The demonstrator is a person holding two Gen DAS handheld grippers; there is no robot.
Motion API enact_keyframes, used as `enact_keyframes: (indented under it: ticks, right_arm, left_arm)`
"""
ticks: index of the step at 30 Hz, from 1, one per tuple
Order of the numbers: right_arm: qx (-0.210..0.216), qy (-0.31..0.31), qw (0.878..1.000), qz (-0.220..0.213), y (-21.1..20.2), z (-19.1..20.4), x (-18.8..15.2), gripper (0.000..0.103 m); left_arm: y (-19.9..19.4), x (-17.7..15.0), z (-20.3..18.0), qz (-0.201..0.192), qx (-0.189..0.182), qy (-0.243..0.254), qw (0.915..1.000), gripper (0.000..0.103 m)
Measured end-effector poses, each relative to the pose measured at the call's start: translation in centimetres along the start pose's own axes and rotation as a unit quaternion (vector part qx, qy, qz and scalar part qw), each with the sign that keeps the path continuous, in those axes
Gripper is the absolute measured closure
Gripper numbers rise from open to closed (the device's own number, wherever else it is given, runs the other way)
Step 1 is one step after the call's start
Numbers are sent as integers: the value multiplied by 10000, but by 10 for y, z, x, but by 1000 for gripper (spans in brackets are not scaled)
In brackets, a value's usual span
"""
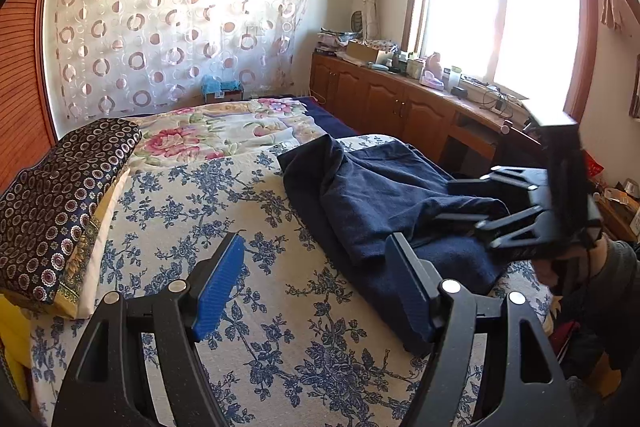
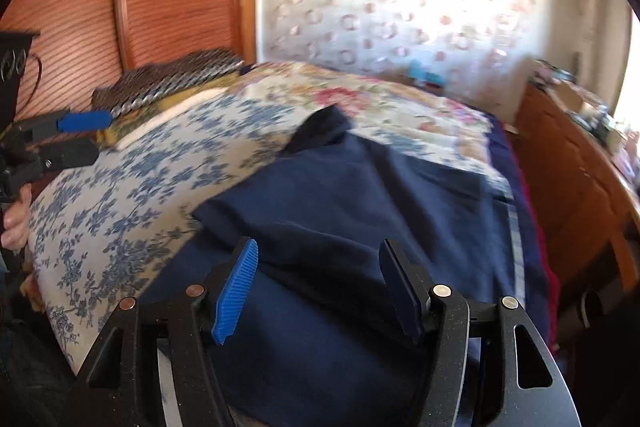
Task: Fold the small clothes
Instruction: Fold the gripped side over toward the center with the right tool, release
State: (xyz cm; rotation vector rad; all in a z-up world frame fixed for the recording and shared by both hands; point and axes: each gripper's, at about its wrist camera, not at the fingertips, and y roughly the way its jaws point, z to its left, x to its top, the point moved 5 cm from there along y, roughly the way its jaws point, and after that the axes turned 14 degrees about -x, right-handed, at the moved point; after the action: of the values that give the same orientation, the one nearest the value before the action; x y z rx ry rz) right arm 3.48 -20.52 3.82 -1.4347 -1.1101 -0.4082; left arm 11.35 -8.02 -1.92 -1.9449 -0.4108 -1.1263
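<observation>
Garment first: a dark navy piece of clothing point(image 1: 384, 195) lies crumpled on the bed point(image 1: 224, 211), toward the bed's window-side edge, w/ one layer thrown over another and a point of cloth sticking up at its far end. Not flat yet, so the fold is prob. at an early stage.

Left tool point(image 1: 316, 287) hangs over the blue-flowered sheet just beside the garment's near edge. Jaws stand well apart, nothing between the blue pads, no cloth touched. Likely parked there so it's ready to take the near hem while the other side gets sorted.

Right tool point(image 2: 320, 291) sits low over the navy cloth, tilted down at it. Jaws spread wide; cloth shows beneath and between them but the pads don't press on it, so it holds nothing. View is motion-blurred. In the left wrist view the same tool point(image 1: 472, 223) reaches in from the window side, fingers over the garment's folded ridge.

Why open: both tools look set up for a fresh pinch, one per edge, to pull the cloth taut and lay it flat.

Patterned pillow point(image 1: 60, 203) sits at the headboard side, well apart from the work.
</observation>
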Motion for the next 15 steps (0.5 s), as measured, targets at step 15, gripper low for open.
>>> enact_keyframes:
  ticks: [15]
  right_arm:
    - [549,-467,9967,377,72,40,31,38]
  left_arm:
    - [-7,-10,13,-26,32,-195,9998,29]
